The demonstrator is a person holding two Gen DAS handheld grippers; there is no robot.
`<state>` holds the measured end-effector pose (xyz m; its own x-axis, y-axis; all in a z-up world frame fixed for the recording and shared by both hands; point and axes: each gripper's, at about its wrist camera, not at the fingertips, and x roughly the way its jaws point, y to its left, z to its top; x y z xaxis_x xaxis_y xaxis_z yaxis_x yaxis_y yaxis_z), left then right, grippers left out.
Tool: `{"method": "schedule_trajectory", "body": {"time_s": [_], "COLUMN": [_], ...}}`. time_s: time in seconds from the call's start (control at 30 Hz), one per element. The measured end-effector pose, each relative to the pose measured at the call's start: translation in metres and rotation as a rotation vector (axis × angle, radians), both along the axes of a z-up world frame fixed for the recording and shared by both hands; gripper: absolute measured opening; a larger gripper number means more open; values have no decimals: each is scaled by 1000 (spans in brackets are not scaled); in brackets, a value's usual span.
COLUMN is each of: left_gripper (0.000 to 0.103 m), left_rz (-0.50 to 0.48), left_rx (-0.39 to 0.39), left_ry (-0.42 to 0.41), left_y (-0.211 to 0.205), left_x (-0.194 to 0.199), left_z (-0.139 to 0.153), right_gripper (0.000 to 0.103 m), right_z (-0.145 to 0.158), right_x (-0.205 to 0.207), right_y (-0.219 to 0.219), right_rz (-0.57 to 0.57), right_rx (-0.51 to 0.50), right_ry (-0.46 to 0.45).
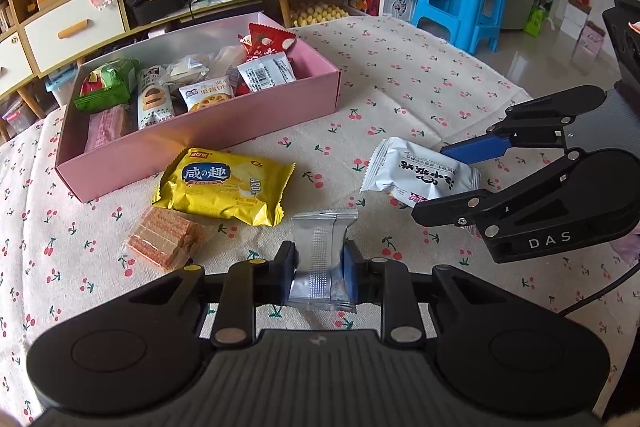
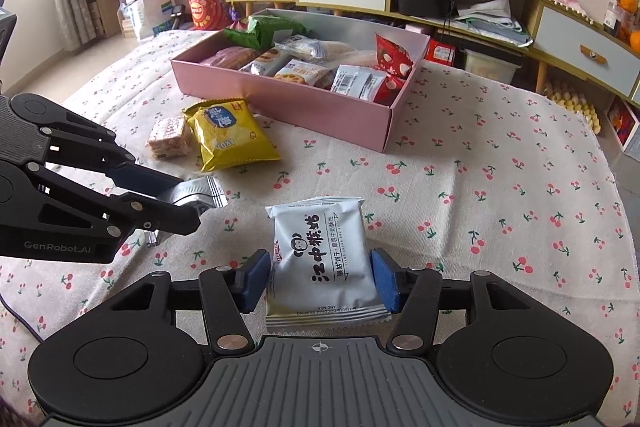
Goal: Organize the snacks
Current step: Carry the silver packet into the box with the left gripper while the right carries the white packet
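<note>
silver packet (image 1: 320, 259) on the cherry tablecloth (image 1: 400, 75), clamped in our left gripper (image 1: 319, 273) | white packet (image 2: 326, 259) beside it, between our right gripper's (image 2: 320, 277) pads, grip unconfirmed | yellow bag (image 1: 226, 189), wafers (image 1: 166, 241) near pink box (image 1: 192, 139) of snacks

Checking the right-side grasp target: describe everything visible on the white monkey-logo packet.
The white monkey-logo packet is a glossy pillow-style wrapper, sealed, with crimped serrated ends, black Chinese lettering, a monkey face and a red corner mark. It lies flat on the cherry-print cloth, lengthwise between the blue pads of the right hand-held gripper. The right pad meets its edge; the left shows a narrow gap. It sits apart from the pink box.
</note>
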<state>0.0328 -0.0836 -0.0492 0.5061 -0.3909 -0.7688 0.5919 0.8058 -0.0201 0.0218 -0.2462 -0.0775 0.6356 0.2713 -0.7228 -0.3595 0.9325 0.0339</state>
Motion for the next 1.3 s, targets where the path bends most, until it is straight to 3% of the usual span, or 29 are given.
{"method": "schedule_trajectory", "body": {"time_s": [0.33, 0.77, 1.3], "left_gripper": [23, 23, 23], "left_rz": [33, 189, 449], "left_rx": [-66, -159, -185], "left_ry": [-34, -88, -92], "left_y": [5, 24, 43], "left_x": [9, 50, 102], "left_z": [20, 43, 27], "right_gripper": [54, 54, 54], "right_z": [27, 55, 46], "right_x": [8, 49, 110], "right_y": [-5, -5, -7], "right_rz": [-43, -138, -319], "right_rx": [66, 182, 353], "right_ry": [-52, -79, -37]}}
